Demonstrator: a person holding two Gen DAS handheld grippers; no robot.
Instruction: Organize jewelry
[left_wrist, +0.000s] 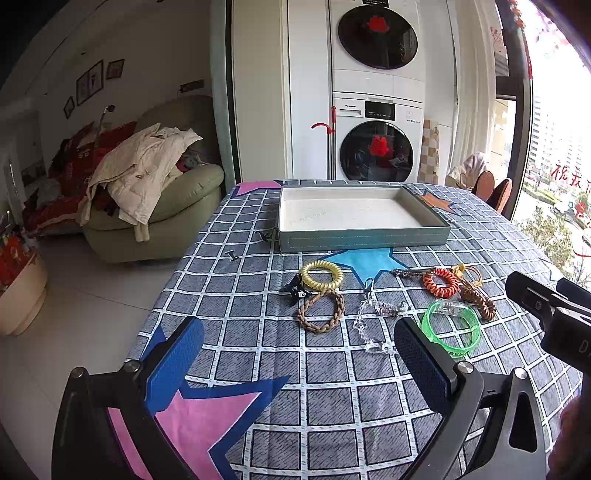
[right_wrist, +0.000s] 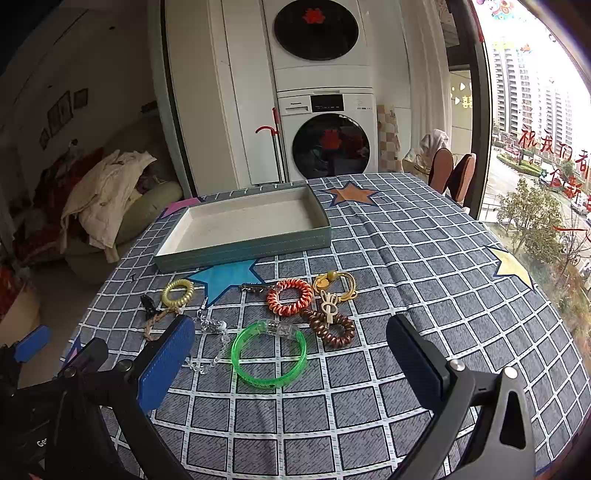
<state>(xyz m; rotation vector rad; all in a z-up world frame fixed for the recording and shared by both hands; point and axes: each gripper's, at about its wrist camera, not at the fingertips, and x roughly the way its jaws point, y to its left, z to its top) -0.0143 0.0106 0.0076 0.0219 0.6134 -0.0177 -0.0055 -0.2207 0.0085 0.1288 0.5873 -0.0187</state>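
Observation:
Jewelry lies in a row on the checked tablecloth in front of an empty grey-green tray (left_wrist: 364, 242) (right_wrist: 243, 245). There is a yellow coil ring (left_wrist: 321, 275) (right_wrist: 178, 292), a braided brown bracelet (left_wrist: 321, 312), a clear bead chain (left_wrist: 373, 319) (right_wrist: 212, 332), an orange coil ring (left_wrist: 441, 282) (right_wrist: 290, 297), a green bangle (left_wrist: 450, 328) (right_wrist: 269, 354), a brown coil ring (left_wrist: 478, 302) (right_wrist: 332, 328) and a yellow cord ring (right_wrist: 336, 284). My left gripper (left_wrist: 299, 365) is open and empty, just short of the braided bracelet. My right gripper (right_wrist: 291, 365) is open and empty, its fingers either side of the green bangle.
A small black clip (left_wrist: 293, 290) lies left of the yellow coil. A green armchair (left_wrist: 166, 206) piled with clothes stands left of the table. Stacked washing machines (left_wrist: 376, 140) stand behind it. Chairs (right_wrist: 452, 177) and a window are at the right.

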